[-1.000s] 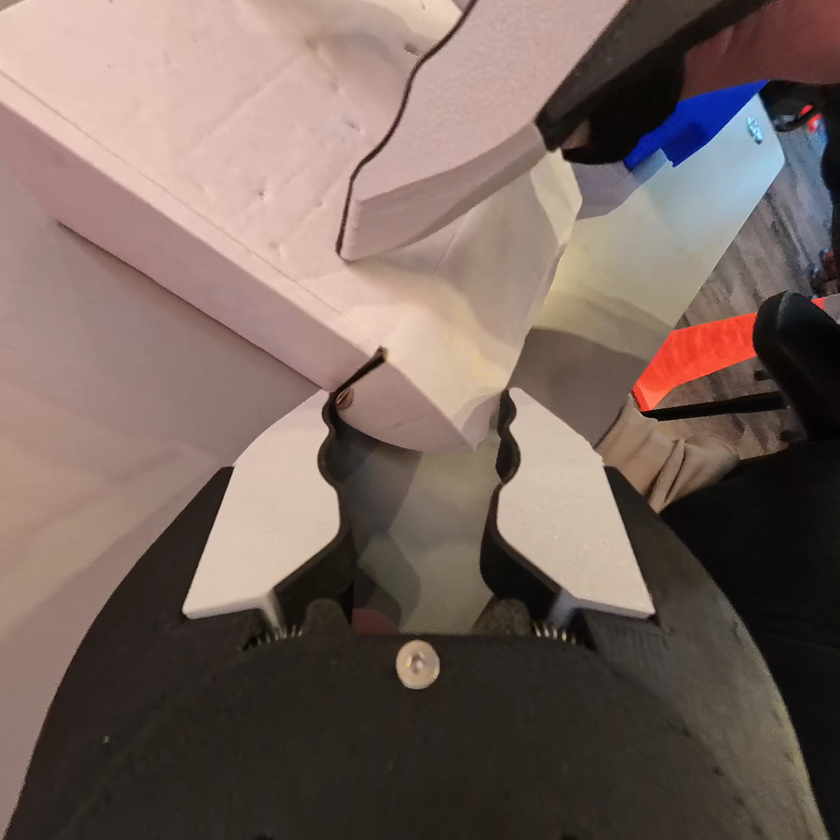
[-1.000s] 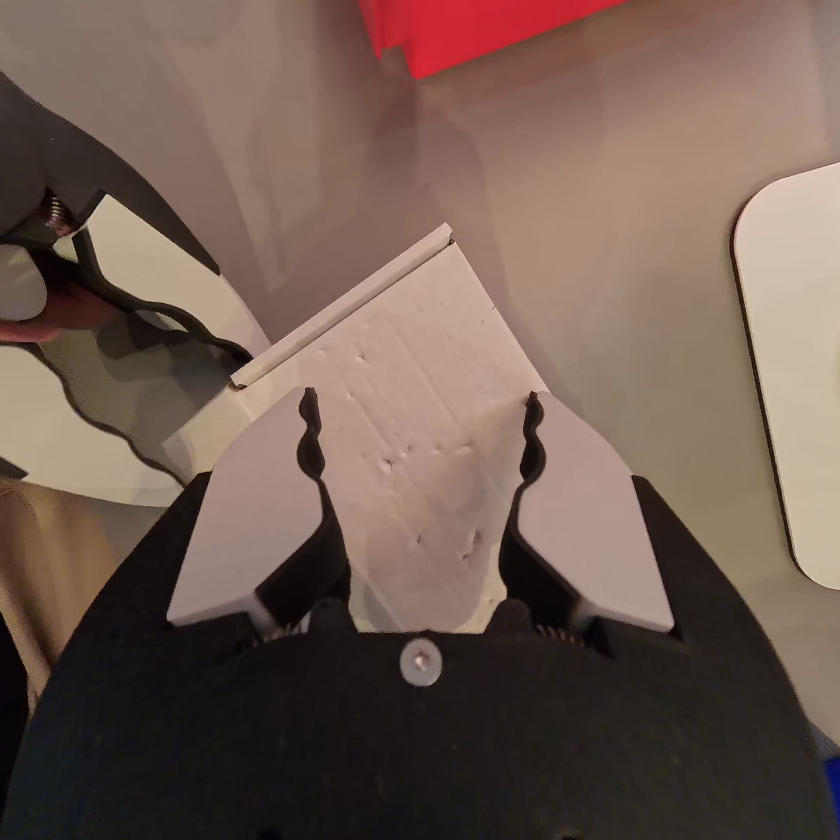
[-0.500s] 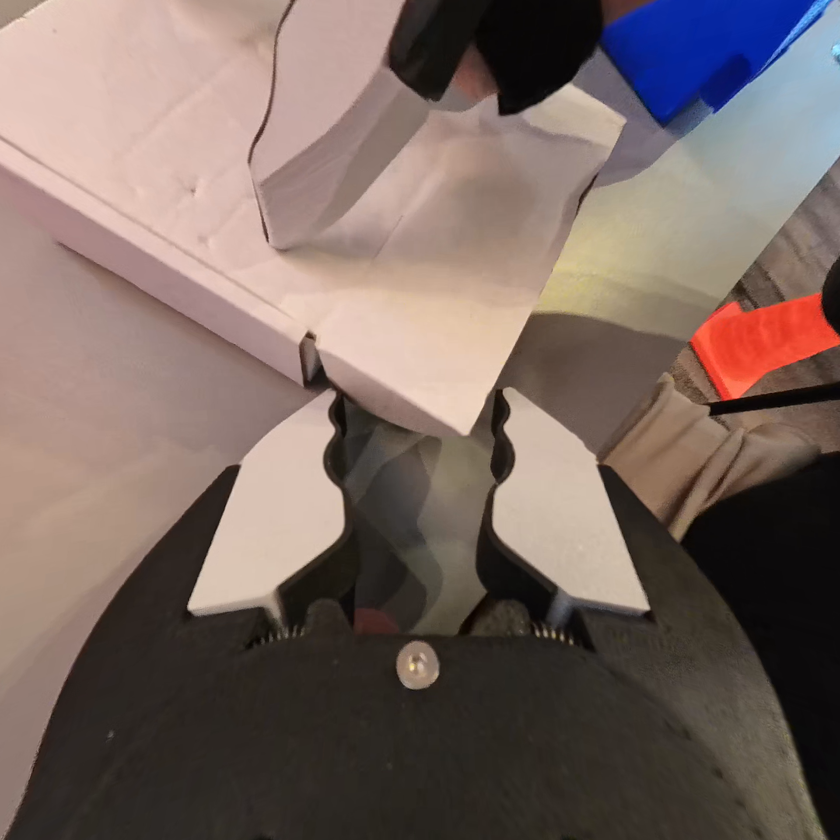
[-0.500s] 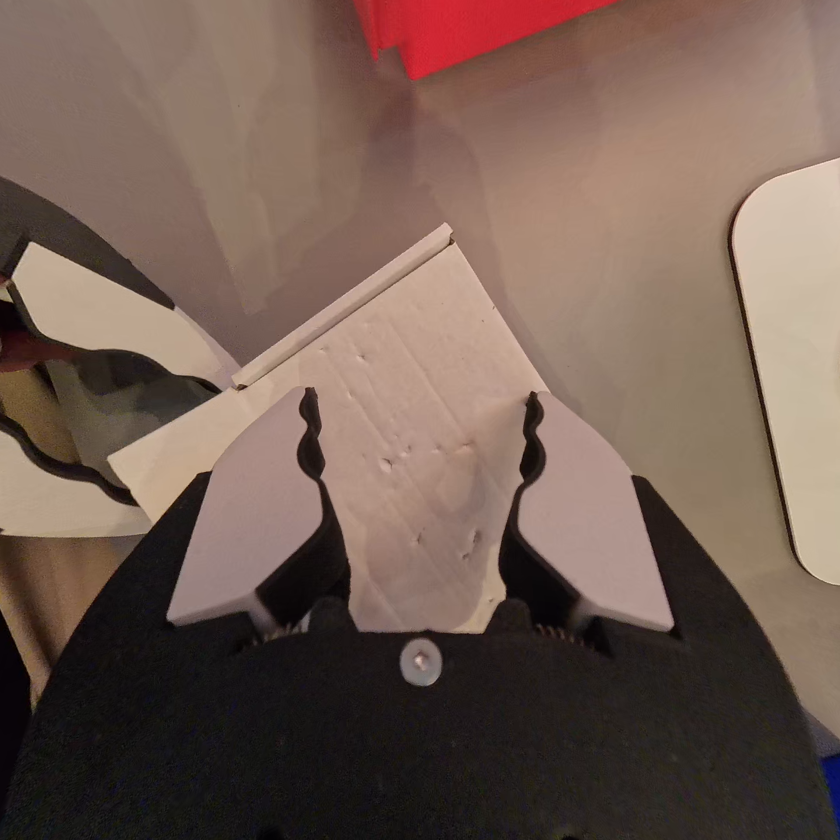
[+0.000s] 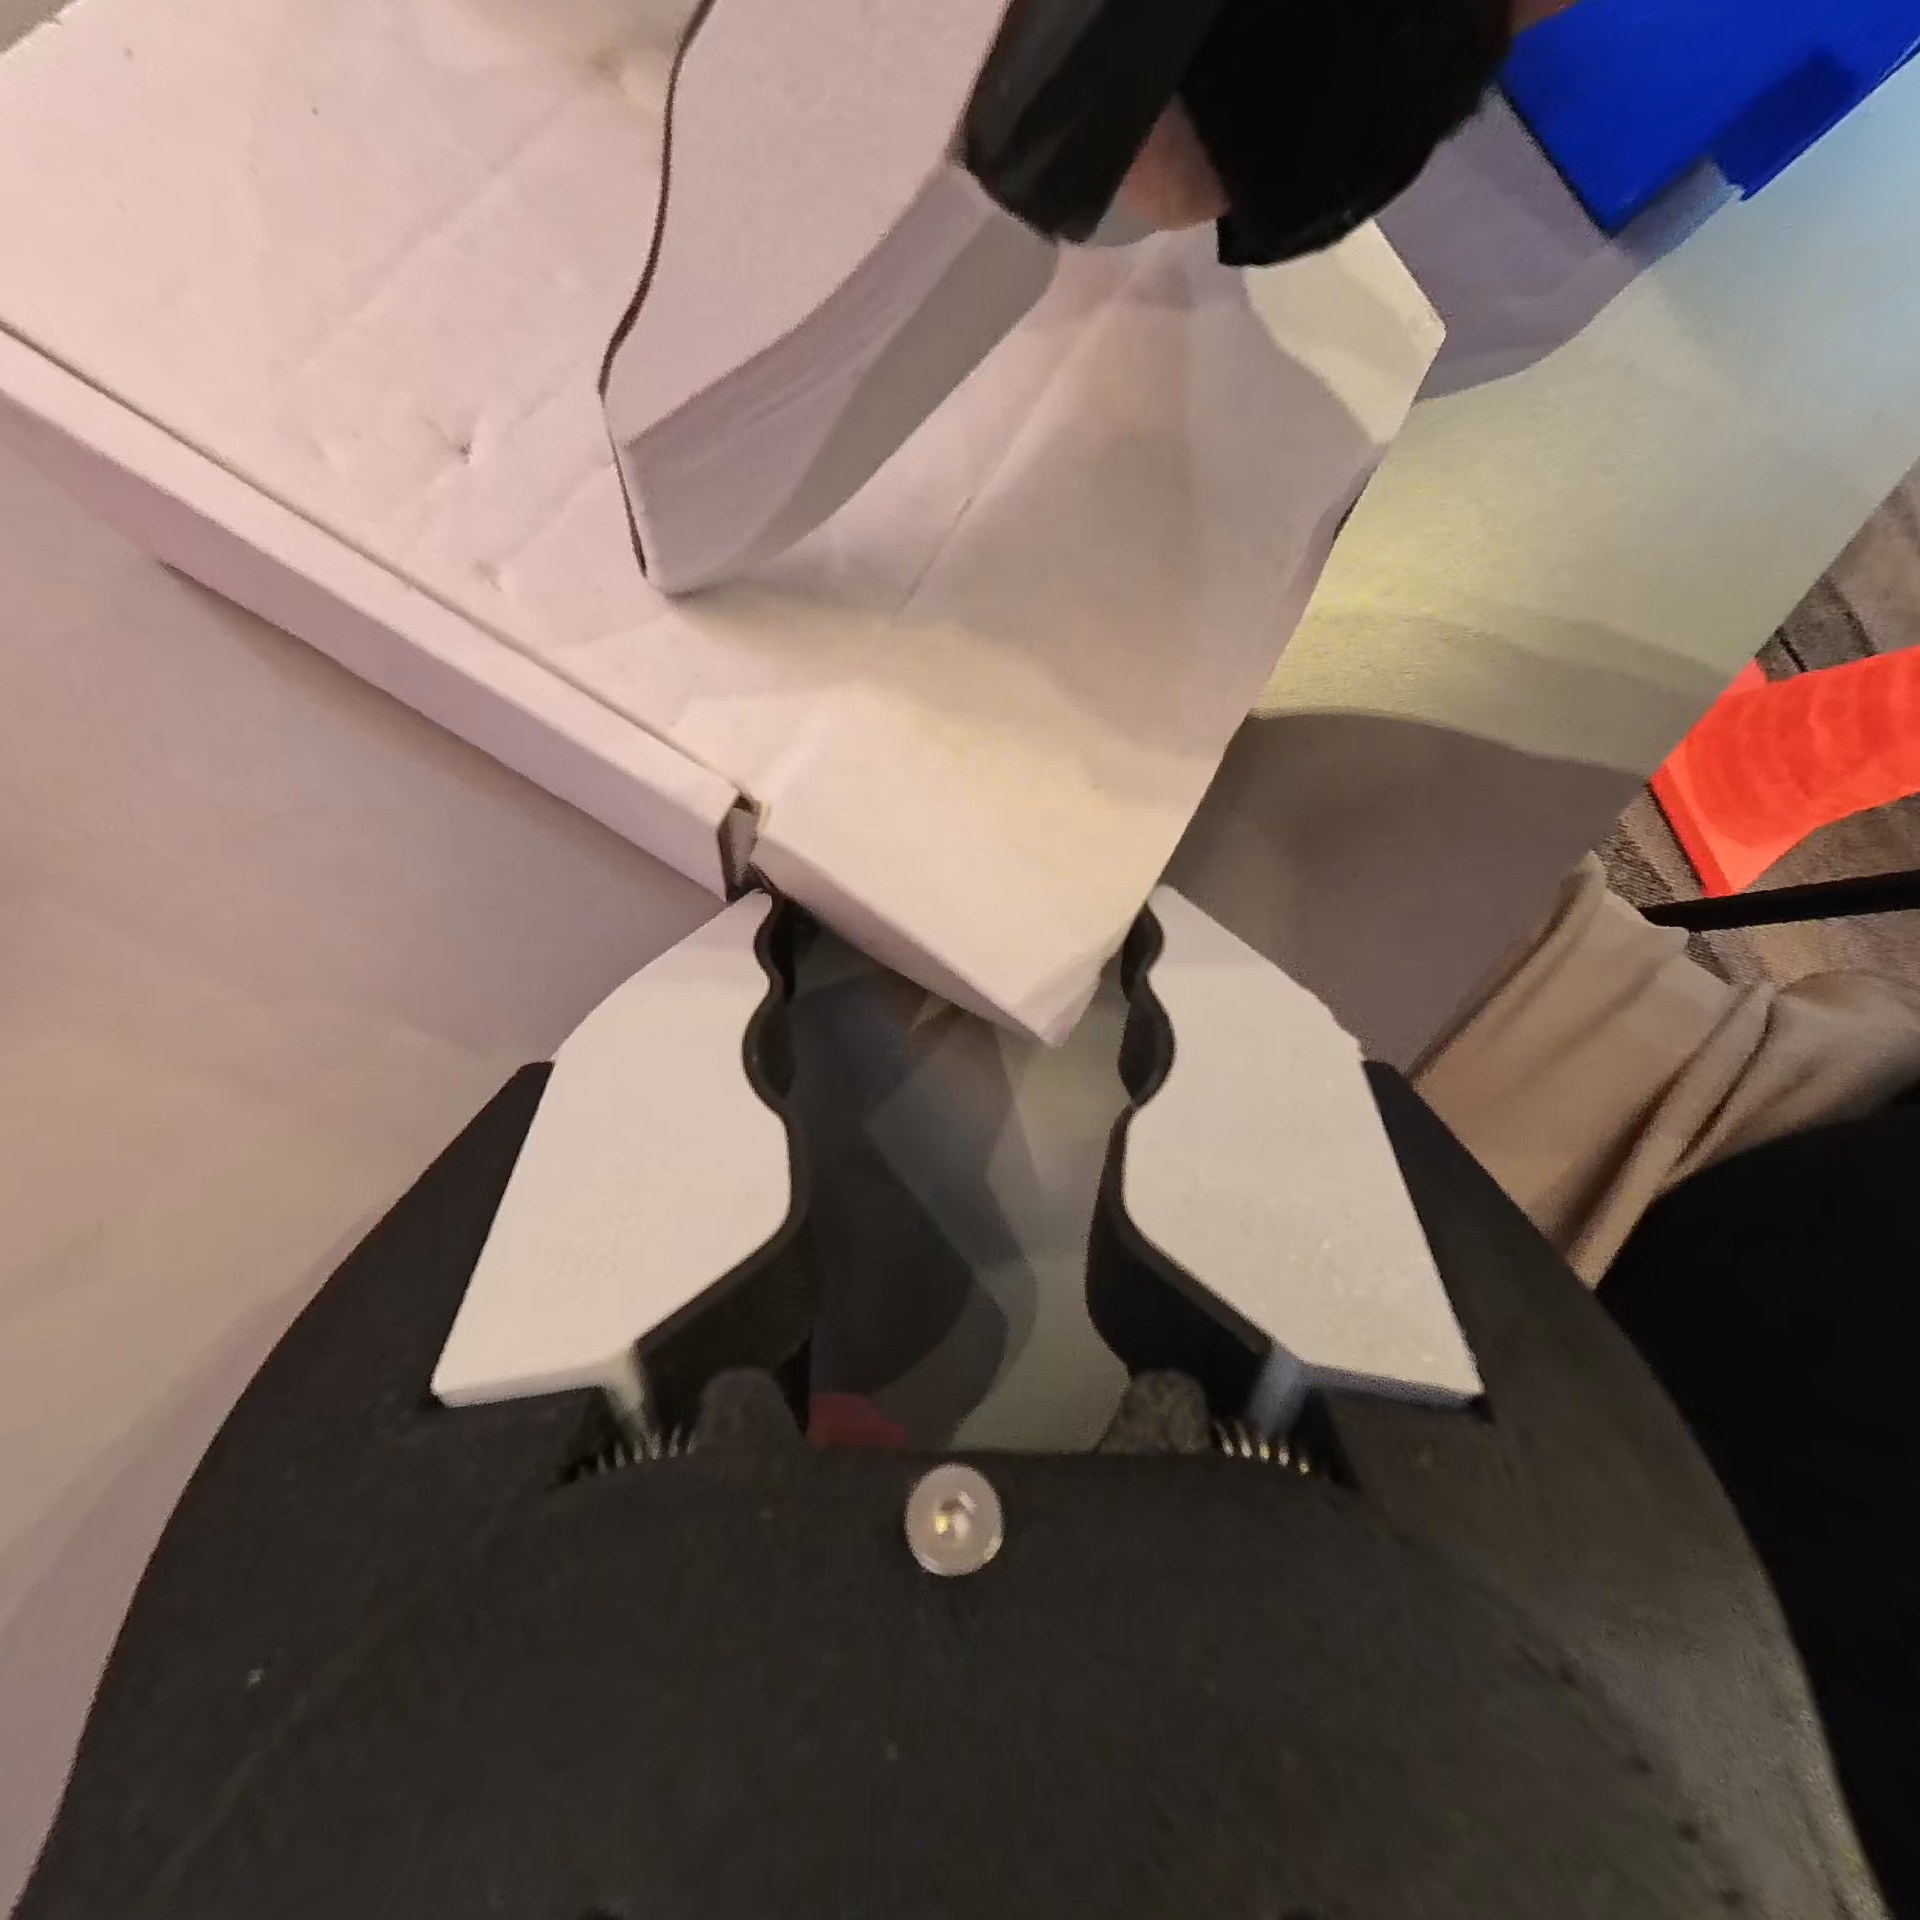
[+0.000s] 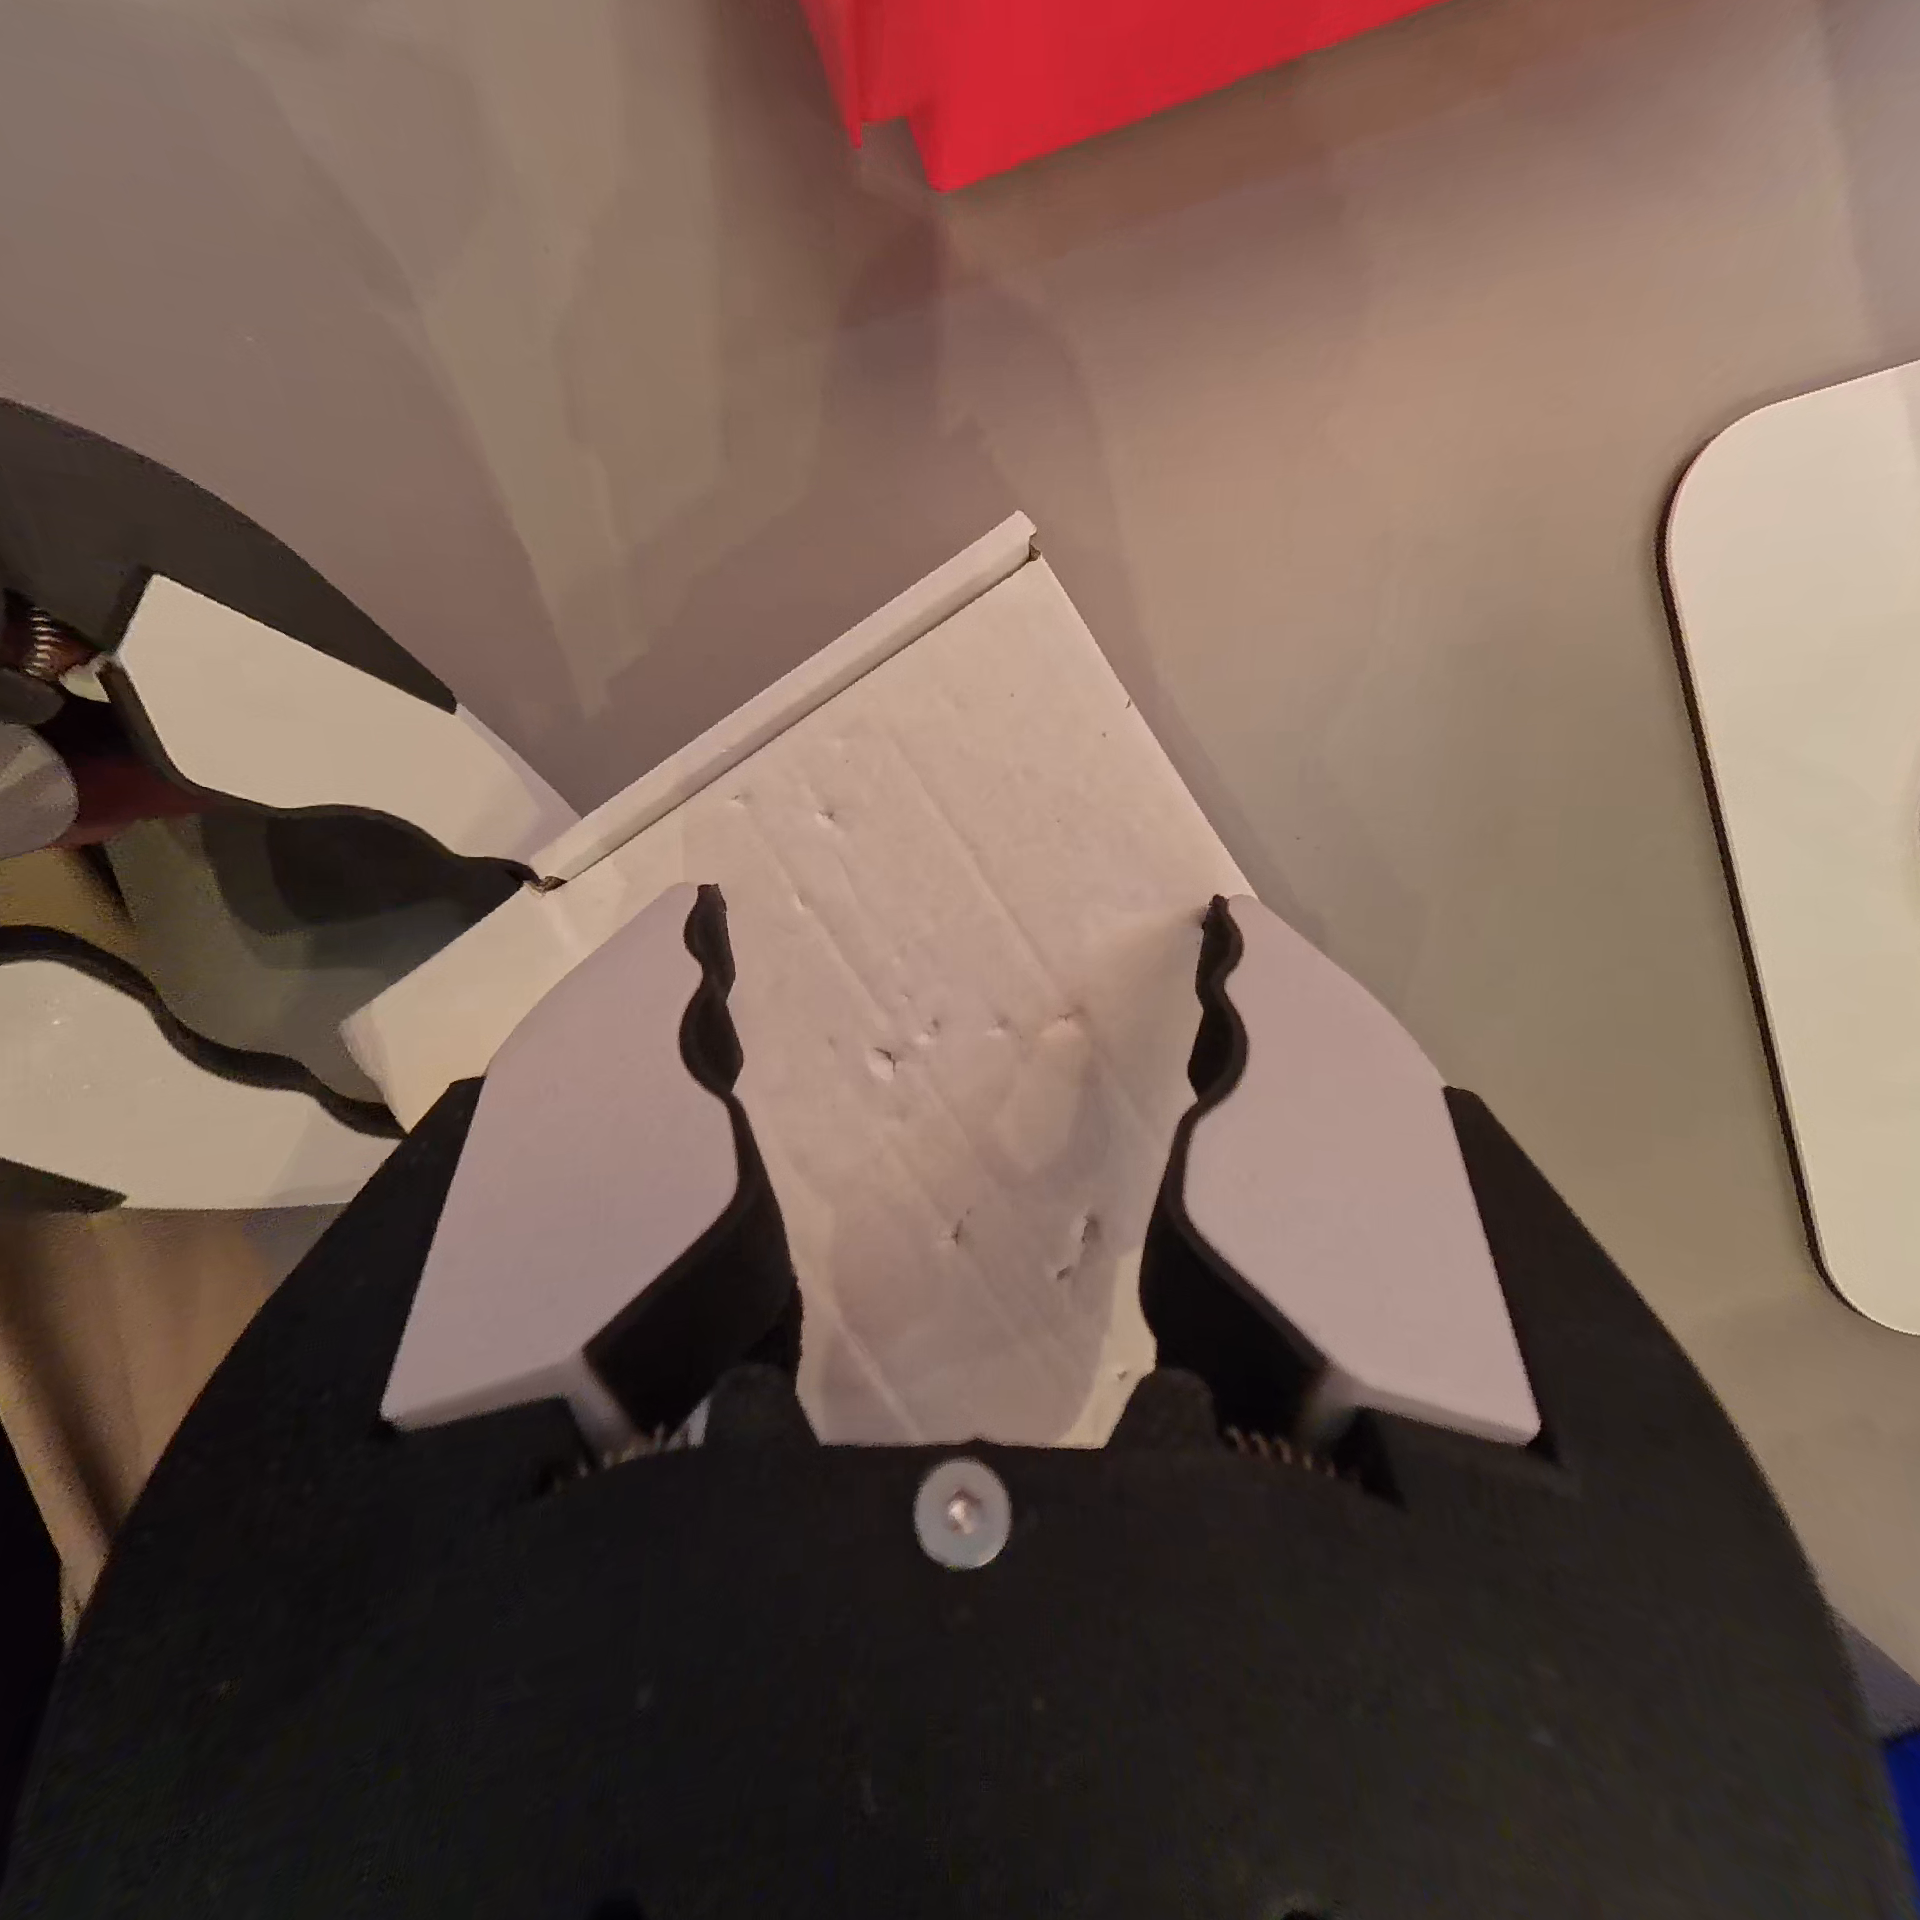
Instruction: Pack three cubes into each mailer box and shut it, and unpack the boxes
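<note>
The white mailer box (image 6: 935,935) lies closed on the grey surface (image 6: 1351,520), its lid dented with small pits, and I place everything else from it. My right claw (image 6: 961,909) hangs directly over the lid, its two fingers spread apart with only the cardboard showing between them; whether the tips touch the lid I cannot tell. My left claw (image 5: 951,935) sits at the box's corner, at the slit where the side wall meets the flap. Its fingers are apart, and the corner of the flap (image 5: 987,831) pokes into the gap between the tips, with neither pad closed on it. In the right wrist view the same left claw (image 6: 343,883) shows at the box's left corner, one wavy tip right at the slit.

Beyond the box's far edge, at the top of the right wrist view, lies a red box (image 6: 1091,83). To the box's right, well apart, is a white rounded board (image 6: 1829,831) with a dark rim. In the left wrist view a blue box (image 5: 1683,94) shows past the box's far side behind my right claw, and an orange-red piece (image 5: 1797,769) lies off the surface's edge.
</note>
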`<state>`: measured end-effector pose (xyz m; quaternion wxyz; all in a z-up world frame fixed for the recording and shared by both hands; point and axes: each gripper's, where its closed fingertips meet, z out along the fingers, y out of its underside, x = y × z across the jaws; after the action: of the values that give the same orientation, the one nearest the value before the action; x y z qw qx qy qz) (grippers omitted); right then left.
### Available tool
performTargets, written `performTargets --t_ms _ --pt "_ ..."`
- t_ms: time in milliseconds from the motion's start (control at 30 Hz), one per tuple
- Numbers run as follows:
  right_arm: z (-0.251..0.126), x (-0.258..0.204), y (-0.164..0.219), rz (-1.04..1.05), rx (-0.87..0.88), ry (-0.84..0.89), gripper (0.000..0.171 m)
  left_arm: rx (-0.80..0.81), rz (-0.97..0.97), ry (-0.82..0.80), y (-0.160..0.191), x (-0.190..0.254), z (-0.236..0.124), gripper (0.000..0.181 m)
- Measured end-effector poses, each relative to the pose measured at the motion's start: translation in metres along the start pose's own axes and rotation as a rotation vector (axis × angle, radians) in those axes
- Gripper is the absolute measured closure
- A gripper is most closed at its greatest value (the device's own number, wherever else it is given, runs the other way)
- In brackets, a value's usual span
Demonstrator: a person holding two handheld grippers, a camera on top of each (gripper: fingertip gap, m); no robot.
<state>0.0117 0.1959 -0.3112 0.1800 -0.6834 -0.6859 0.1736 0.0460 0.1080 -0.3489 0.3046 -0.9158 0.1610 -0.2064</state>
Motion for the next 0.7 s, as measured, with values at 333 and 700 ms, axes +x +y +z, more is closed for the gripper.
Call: performTargets --t_ms 333,700 --pt "0.0 0.0005 0.0001 0.001 -0.003 0.001 0.085 0.006 -0.029 0.008 0.0028 -0.0021 -0.0045 0.119" --pt "0.0003 0.001 0.0002 0.003 -0.006 0.001 0.085 0.014 -0.023 0.095 0.0011 0.0005 -0.0046 0.121"
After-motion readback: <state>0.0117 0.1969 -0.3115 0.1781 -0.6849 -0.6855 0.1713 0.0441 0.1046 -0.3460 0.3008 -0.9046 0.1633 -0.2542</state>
